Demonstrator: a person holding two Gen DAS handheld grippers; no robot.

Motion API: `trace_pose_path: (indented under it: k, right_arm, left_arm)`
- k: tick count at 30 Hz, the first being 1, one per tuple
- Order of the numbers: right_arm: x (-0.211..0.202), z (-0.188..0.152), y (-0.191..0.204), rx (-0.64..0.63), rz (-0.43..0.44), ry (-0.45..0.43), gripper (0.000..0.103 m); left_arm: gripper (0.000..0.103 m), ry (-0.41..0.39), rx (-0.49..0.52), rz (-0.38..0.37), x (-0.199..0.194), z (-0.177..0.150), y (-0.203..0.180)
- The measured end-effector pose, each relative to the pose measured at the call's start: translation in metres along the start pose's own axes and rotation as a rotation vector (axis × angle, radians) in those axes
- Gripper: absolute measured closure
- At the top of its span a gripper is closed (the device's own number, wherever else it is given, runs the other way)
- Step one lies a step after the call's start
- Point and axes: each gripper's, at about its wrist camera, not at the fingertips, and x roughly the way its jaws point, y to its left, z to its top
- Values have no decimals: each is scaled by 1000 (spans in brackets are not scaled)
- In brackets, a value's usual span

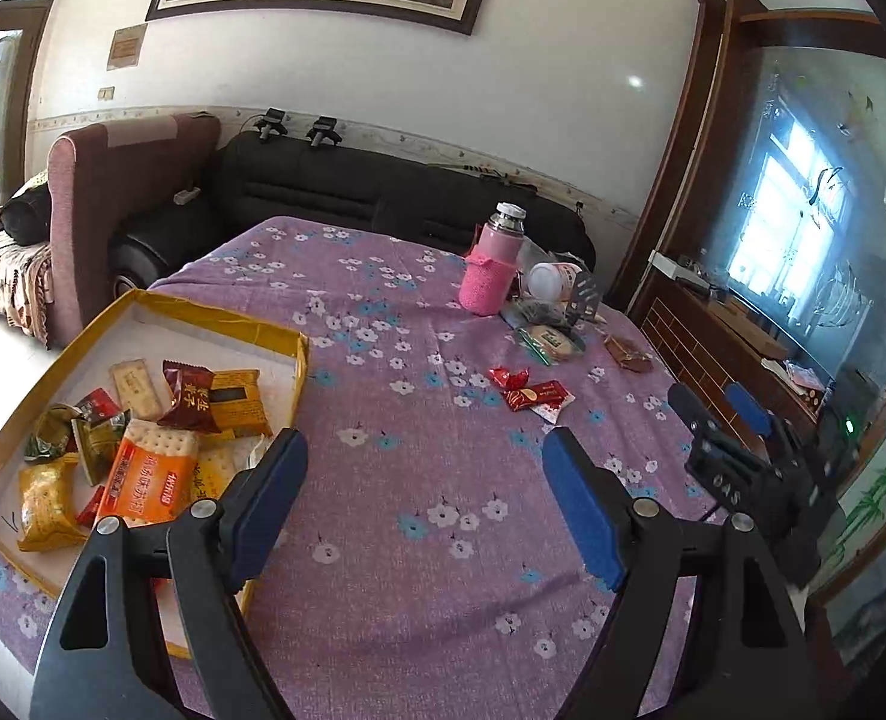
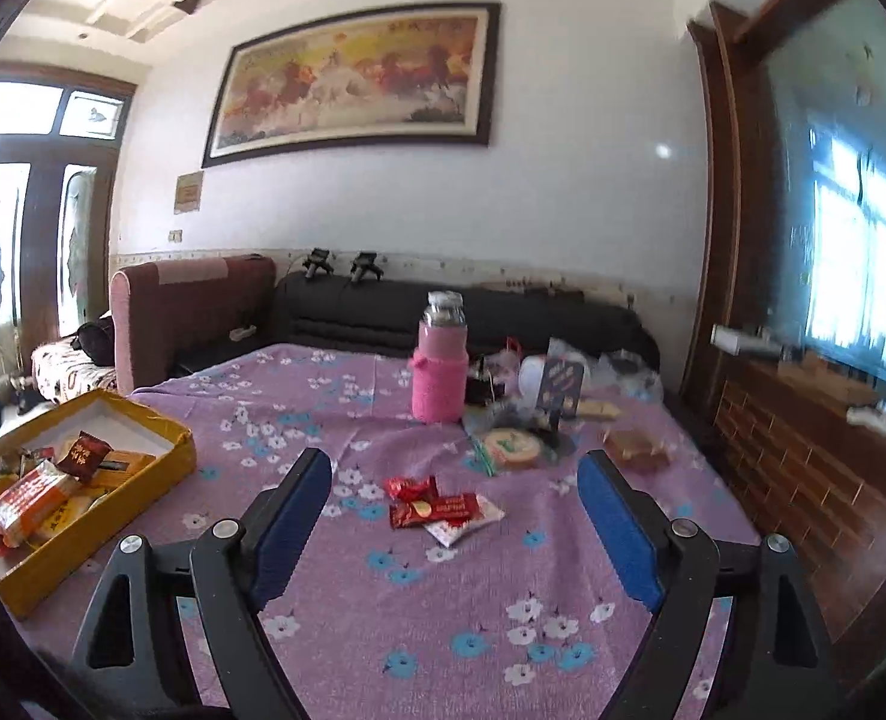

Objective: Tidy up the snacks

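A yellow shallow box (image 1: pixel 215 312) (image 2: pixel 167 429) sits at the table's left and holds several wrapped snacks, among them an orange cracker pack (image 1: pixel 149 474). Red snack packets (image 1: pixel 529 393) (image 2: pixel 437 507) lie loose on the purple floral cloth. Farther back are a round cracker pack (image 1: pixel 553 342) (image 2: pixel 511 447) and a brown snack (image 1: pixel 628 354) (image 2: pixel 634 447). My left gripper (image 1: pixel 425 450) is open and empty beside the box's right wall. My right gripper (image 2: pixel 454 468) is open over the cloth, empty, just short of the red packets; it also shows at the right in the left wrist view (image 1: pixel 718 414).
A pink bottle (image 1: pixel 490 264) (image 2: pixel 440 360) with a steel cap stands at the back of the table beside a clutter of bags and a white jar (image 1: pixel 553 279). A dark sofa (image 1: pixel 335 192) runs behind the table, with a wooden cabinet on the right.
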Motion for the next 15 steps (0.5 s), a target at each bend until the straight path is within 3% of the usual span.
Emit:
trace_pose_path:
  k: [2, 5, 6, 9, 15]
  right_arm:
    - [38, -2, -32, 126, 43, 133, 21]
    - [96, -11, -66, 285, 119, 313, 46]
    - [113, -16, -75, 328, 139, 364, 49]
    - [155, -25, -86, 405, 153, 450, 49]
    - [229, -17, -79, 468, 147, 532, 47]
  left_arm:
    - [22, 23, -14, -8, 9, -4, 4]
    - [22, 57, -38, -16, 20, -8, 12]
    - [22, 66, -43, -19, 23, -9, 14]
    - [22, 78, -45, -21, 28, -11, 20]
    - [22, 98, -59, -19, 37, -15, 31]
